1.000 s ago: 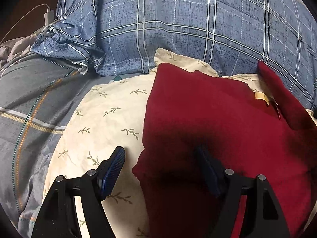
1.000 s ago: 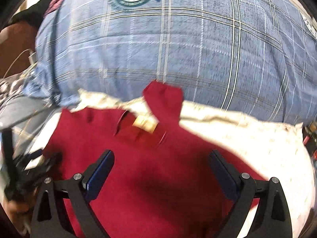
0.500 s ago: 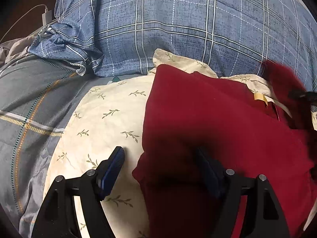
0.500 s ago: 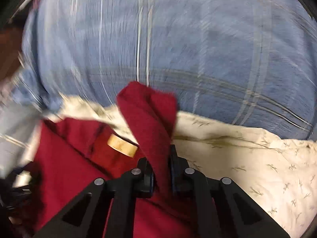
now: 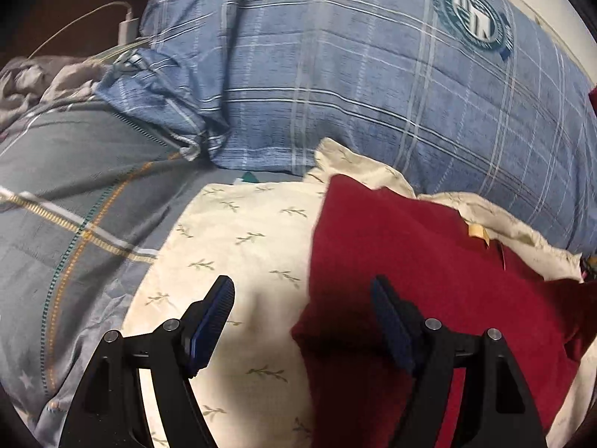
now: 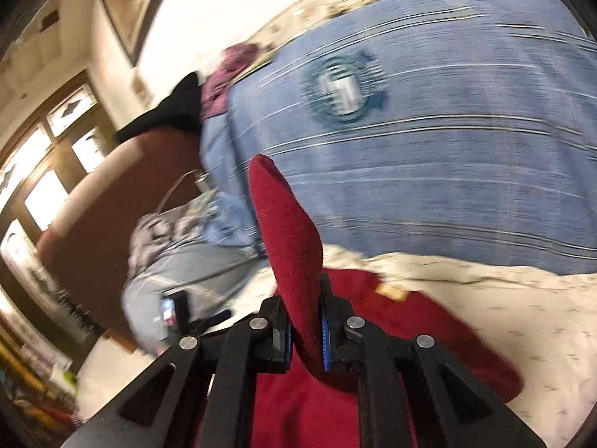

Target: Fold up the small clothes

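Dark red fleece is what we are working with: a small red garment [image 5: 429,298] lies mostly flat on a cream leaf-print cloth [image 5: 242,246], just in front of a big blue plaid pillow [image 5: 373,93]. A tan neck label [image 5: 478,232] shows near its far edge, so we judge the collar end points toward the pillow.

Our right gripper [image 6: 305,330] has its 2 pads pressed together on a strip of that garment, a sleeve or corner flap [image 6: 287,231], which stands up out of the jaws while the rest of the cloth trails below. The right wrist view is streaked with blur, so we cannot tell how much cloth is pinched beyond that strip.

Our left gripper [image 5: 302,321] is spread wide and holds nothing. Its right finger sits over the near left part of the garment, its left finger over the cream cloth, straddling the garment's left edge. We cannot tell if either pad touches fabric.

We judge this to be the 1st fold, the side flap being carried inward. The next move calls for sweeping the flap across the body and laying it flat before letting go. The left gripper could usefully press down on the near edge, since soft bedding may let the whole garment drag along.
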